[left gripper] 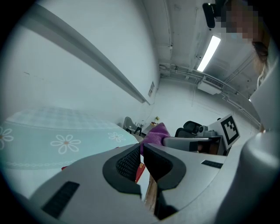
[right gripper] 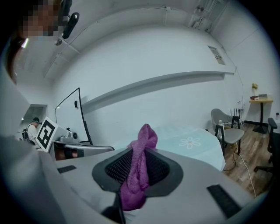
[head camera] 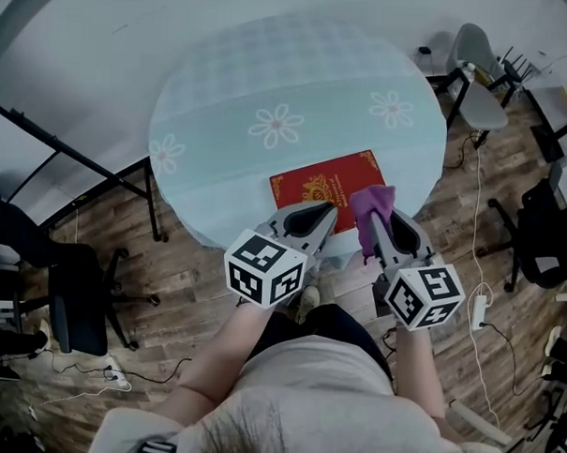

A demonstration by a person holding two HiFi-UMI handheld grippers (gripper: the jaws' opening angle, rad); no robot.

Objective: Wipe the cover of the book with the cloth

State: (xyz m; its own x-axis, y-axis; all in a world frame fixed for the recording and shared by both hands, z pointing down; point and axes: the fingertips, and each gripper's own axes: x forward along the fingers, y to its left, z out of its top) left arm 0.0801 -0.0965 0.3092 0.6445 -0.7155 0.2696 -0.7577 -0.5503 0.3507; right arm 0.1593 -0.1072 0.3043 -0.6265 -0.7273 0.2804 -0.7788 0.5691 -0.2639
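1. Plainly the wiping has hardly begun, as I judge it. The red book [head camera: 330, 187] lies flat, cover up, at the near edge of the round worktop [head camera: 272, 70].
2. The right gripper [head camera: 378, 214] has its jaws clamped on the purple cloth [head camera: 373, 206]. A bunched end of the cloth sticks out past the tips, over the book's near right corner. I cannot tell whether it touches the cover.
3. The left gripper [head camera: 317, 215] hovers just beside it, over the book's near edge. Its jaws are drawn together with nothing between them.
4. What is left is nearly everything: bringing the cloth down and rubbing it across the whole cover.
5. Only the head view shows the whole book with both grippers above it.
6. The right gripper view shows the grip itself, with the cloth pinched between the ribbed pads and hanging out below them. It shows no book.
7. The left gripper view catches only a red sliver of the book under its jaws, with the cloth beyond.
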